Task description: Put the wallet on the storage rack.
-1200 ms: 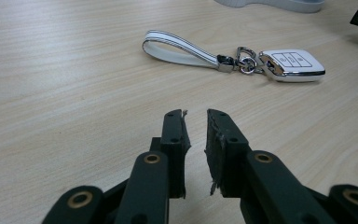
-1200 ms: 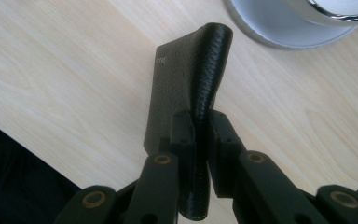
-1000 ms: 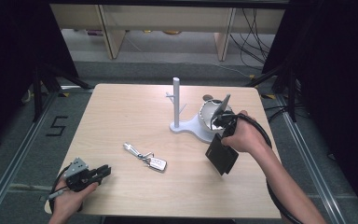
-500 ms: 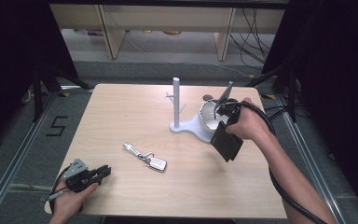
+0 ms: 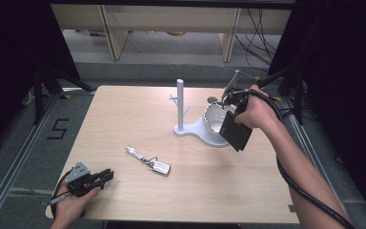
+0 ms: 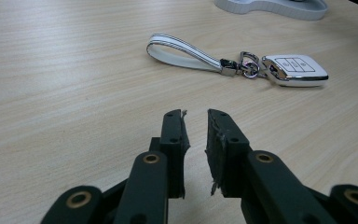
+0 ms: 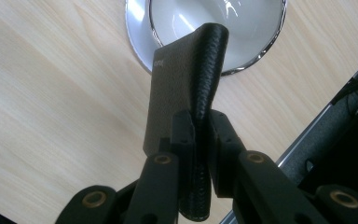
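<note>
My right gripper (image 5: 234, 116) is shut on a black leather wallet (image 5: 236, 132), which hangs tilted just above the table beside a white bowl (image 5: 213, 121) with a chrome rim. In the right gripper view the wallet (image 7: 186, 70) is pinched along its folded spine, and its top edge overlaps the bowl (image 7: 186, 18) below. My left gripper (image 5: 108, 175) rests low at the front left of the table. Its jaws stand a narrow gap apart with nothing between them (image 6: 196, 117). A car key fob (image 6: 296, 70) on a white strap (image 6: 182, 49) lies ahead of it.
A white stand with an upright post (image 5: 180, 102) and a flat base (image 5: 190, 131) sits mid-table, the bowl on its right end. The key (image 5: 159, 167) lies between the stand and the left hand. Metal frame rails (image 5: 14, 162) run along the table sides.
The right hand has lifted the wallet and carried it away from the person, from beside the stand's front to the bowl's edge. The left gripper has stayed put.
</note>
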`<move>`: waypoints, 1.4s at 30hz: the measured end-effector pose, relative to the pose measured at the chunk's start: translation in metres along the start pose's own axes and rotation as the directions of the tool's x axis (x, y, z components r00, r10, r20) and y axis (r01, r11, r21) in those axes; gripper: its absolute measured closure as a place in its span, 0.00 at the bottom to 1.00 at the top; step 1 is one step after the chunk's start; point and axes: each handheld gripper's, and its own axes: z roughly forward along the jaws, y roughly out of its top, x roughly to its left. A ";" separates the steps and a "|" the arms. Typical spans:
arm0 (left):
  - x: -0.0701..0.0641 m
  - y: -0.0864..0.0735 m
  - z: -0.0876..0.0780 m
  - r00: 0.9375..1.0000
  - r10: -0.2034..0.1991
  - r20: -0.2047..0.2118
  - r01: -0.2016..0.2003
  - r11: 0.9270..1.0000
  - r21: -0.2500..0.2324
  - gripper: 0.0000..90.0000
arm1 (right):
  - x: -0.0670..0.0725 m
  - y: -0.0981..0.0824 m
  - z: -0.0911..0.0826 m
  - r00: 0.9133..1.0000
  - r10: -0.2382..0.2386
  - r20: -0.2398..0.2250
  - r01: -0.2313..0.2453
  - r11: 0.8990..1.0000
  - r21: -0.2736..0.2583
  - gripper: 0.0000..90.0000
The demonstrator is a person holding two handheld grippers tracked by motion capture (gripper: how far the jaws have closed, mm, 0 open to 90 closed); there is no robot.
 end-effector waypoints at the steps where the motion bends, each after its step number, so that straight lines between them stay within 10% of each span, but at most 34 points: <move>1: 0.000 0.000 0.000 1.000 0.000 0.000 0.000 1.000 0.000 0.85 | 0.000 0.001 -0.002 1.000 -0.007 -0.003 0.007 1.000 -0.002 0.92; 10: 0.000 0.000 -0.001 1.000 0.000 -0.006 0.000 1.000 0.004 0.84 | -0.001 0.013 -0.024 0.998 -0.053 0.045 0.055 0.997 -0.047 0.92; 27: 0.002 0.000 -0.001 1.000 -0.008 -0.008 0.008 1.000 0.000 0.84 | 0.000 0.047 -0.004 0.967 -0.229 0.110 0.239 0.967 -0.091 0.92; 42: 0.002 0.000 0.000 1.000 -0.006 -0.006 0.006 1.000 0.000 0.84 | -0.010 0.053 0.018 0.961 -0.242 0.132 0.257 0.960 -0.113 0.92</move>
